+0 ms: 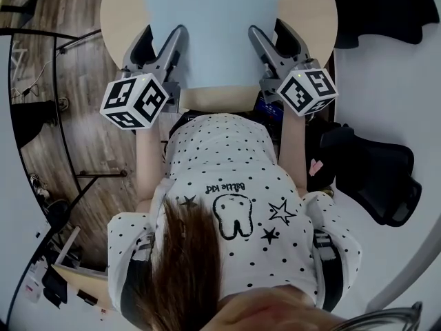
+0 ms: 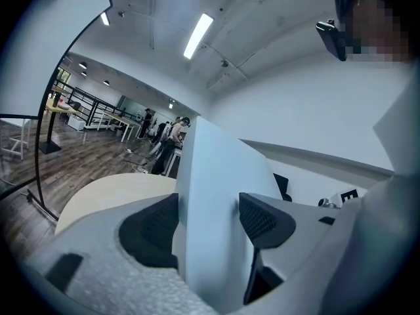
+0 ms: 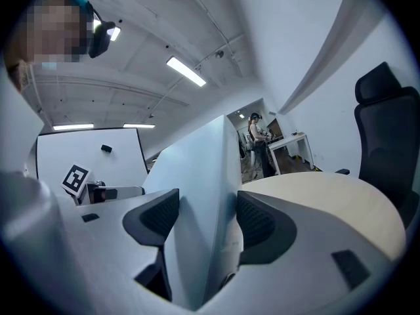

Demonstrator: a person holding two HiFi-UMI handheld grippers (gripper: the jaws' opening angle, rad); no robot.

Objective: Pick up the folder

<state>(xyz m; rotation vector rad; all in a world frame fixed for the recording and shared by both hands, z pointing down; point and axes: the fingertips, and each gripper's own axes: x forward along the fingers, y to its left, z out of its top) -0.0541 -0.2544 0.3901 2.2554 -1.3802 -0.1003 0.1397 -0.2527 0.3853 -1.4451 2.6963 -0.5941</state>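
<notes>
L claw [image 2: 209,219], R claw [image 3: 205,218] tight on blue folder [image 1: 213,26] over tan table [image 1: 118,14], wood floor [image 1: 86,81]

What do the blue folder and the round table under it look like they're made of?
Folder: pale blue, smooth, matte, thin sheet with no weave or grain, so likely plastic, maybe coated card. Table: light beige, even, matte top without clear grain; probably laminate, possibly painted wood.
</notes>
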